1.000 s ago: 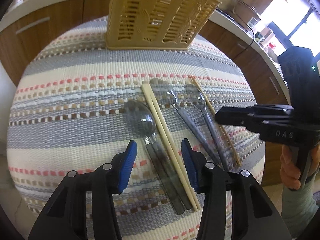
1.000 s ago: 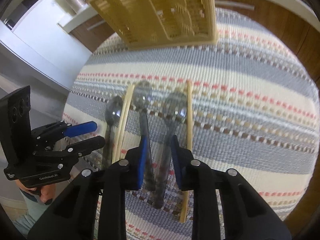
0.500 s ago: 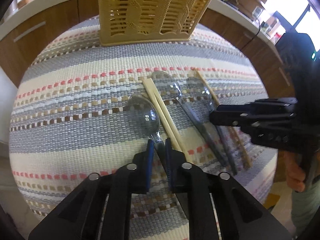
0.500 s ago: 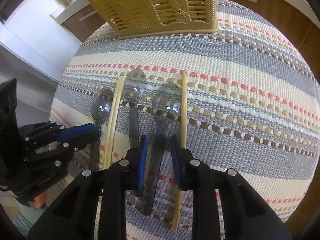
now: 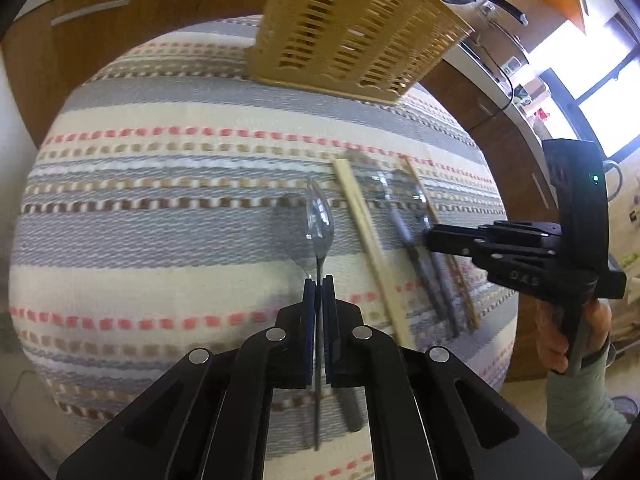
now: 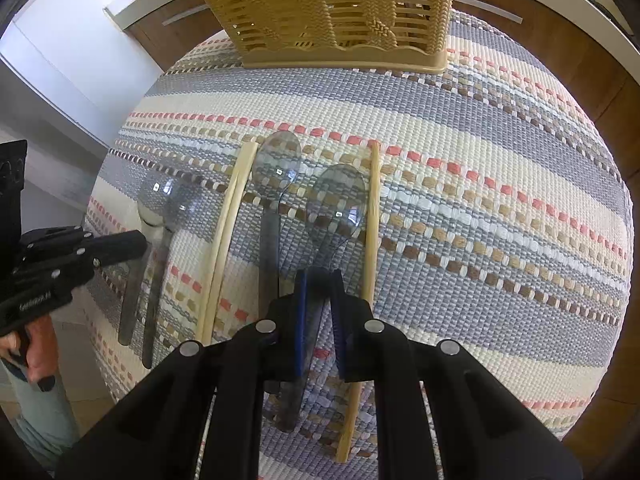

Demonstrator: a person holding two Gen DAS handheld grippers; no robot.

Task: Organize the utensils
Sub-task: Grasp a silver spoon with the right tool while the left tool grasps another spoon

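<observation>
a: which step is this?

b: the pick-up. the left claw (image 5: pixel 319 280) is clamped tight on a clear spoon (image 5: pixel 319 222), low centre of its frame, bowl edge-on and seemingly off the mat (image 5: pixel 160 240).

a: and the right claw (image 6: pixel 319 276)?

b: closing on a second spoon (image 6: pixel 338 204); its handle sits between the pads, whether pinched yet i can't tell.

a: next?

b: likely carry both up to the basket (image 6: pixel 340 12) at top centre and drop them in handle-first. chopsticks (image 6: pixel 226 240) remain.
</observation>
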